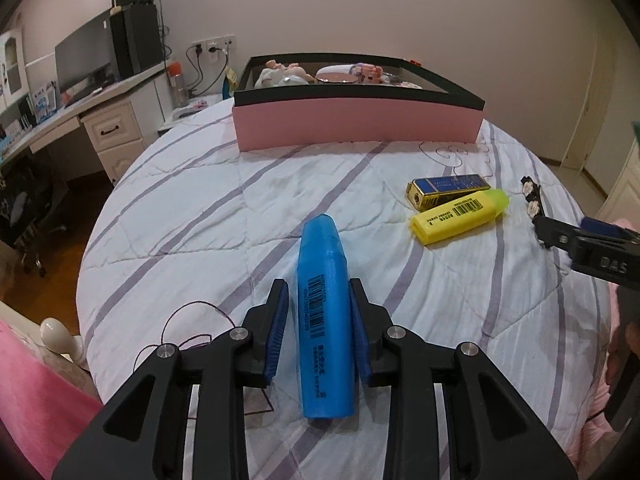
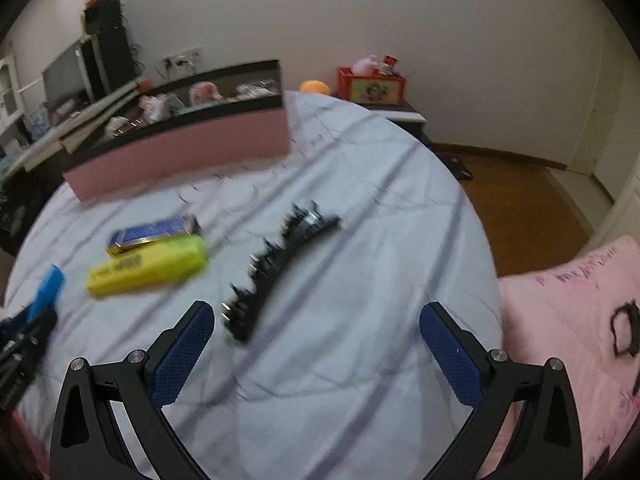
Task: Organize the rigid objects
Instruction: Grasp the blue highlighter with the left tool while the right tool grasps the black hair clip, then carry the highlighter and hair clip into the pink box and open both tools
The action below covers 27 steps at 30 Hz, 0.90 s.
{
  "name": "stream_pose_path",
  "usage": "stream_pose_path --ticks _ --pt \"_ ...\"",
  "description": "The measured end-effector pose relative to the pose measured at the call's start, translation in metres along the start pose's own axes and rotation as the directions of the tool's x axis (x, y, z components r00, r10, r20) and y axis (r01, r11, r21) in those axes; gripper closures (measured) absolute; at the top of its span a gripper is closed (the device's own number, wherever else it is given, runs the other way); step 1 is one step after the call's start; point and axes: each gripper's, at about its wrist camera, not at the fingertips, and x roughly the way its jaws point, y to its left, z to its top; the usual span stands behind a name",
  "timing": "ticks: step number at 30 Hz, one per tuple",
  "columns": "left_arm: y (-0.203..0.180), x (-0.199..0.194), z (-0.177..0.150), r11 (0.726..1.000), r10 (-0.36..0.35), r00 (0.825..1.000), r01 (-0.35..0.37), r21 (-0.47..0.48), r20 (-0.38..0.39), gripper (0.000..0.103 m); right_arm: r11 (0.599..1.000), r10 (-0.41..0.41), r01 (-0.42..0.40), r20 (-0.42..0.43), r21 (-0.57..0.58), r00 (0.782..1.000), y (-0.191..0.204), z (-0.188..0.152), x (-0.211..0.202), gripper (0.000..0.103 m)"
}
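Observation:
My left gripper (image 1: 319,292) is shut on a blue highlighter (image 1: 323,312), which lies lengthwise between the pads just over the bed cover. A yellow highlighter (image 1: 460,216) and a blue-and-gold lighter (image 1: 448,189) lie side by side to the right. My right gripper (image 2: 316,312) is open and empty above the bed, with a black hair clip (image 2: 276,268) lying just ahead of its left finger. The yellow highlighter (image 2: 148,266) and lighter (image 2: 154,232) are to its left. The pink box (image 1: 356,120) with a black rim stands at the far side and holds several small items.
The bed has a white quilt with purple stripes (image 1: 200,208). A desk with a monitor (image 1: 84,56) stands at the left. A pink pillow (image 2: 572,320) lies at the right. A red box (image 2: 370,84) sits on a stand beyond the bed.

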Motion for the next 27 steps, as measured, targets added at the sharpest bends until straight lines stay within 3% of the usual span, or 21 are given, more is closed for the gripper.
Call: stream_pose_path --ticks 3,5,6,7,9,10,13,22,27 --pt "0.001 0.001 0.001 1.000 -0.006 1.000 0.006 -0.010 0.000 0.071 0.999 0.015 -0.016 -0.024 -0.044 1.000 0.014 0.011 0.015 0.002" --pt "0.001 0.000 0.000 1.000 -0.006 1.000 0.006 -0.009 0.003 0.071 0.996 -0.007 0.002 -0.053 -0.086 0.999 0.022 0.015 0.024 0.013" --pt "0.002 0.001 0.000 1.000 -0.007 1.000 0.007 -0.010 0.006 0.071 0.996 0.000 -0.004 -0.043 -0.094 0.999 0.023 0.015 0.022 0.023" --pt "0.002 0.000 -0.001 1.000 -0.010 1.000 0.010 -0.009 0.010 0.071 0.994 0.003 -0.007 -0.036 -0.108 0.999 0.024 0.017 0.022 0.043" --pt "0.002 0.000 -0.002 1.000 -0.011 1.000 0.011 -0.003 0.019 0.073 0.993 0.028 -0.032 -0.033 -0.116 0.999 0.021 0.017 0.021 0.053" --pt "0.001 0.000 -0.002 1.000 -0.015 1.000 0.015 0.003 0.022 0.076 0.992 0.048 -0.051 -0.024 -0.116 0.999 0.019 0.017 0.019 0.066" --pt "0.000 -0.001 -0.003 1.000 -0.019 0.999 0.018 0.011 0.031 0.079 0.991 0.084 -0.085 -0.012 -0.101 0.996 0.009 0.014 0.017 0.084" --pt "0.004 -0.006 0.002 0.997 -0.072 0.996 0.073 -0.009 0.052 0.079 0.977 0.209 -0.207 0.061 -0.049 0.976 -0.005 0.005 0.003 0.085" --pt "0.002 -0.019 0.008 0.998 -0.060 0.993 0.062 -0.013 0.105 0.079 0.969 0.245 -0.239 0.138 -0.061 0.960 -0.002 0.008 -0.018 0.085"
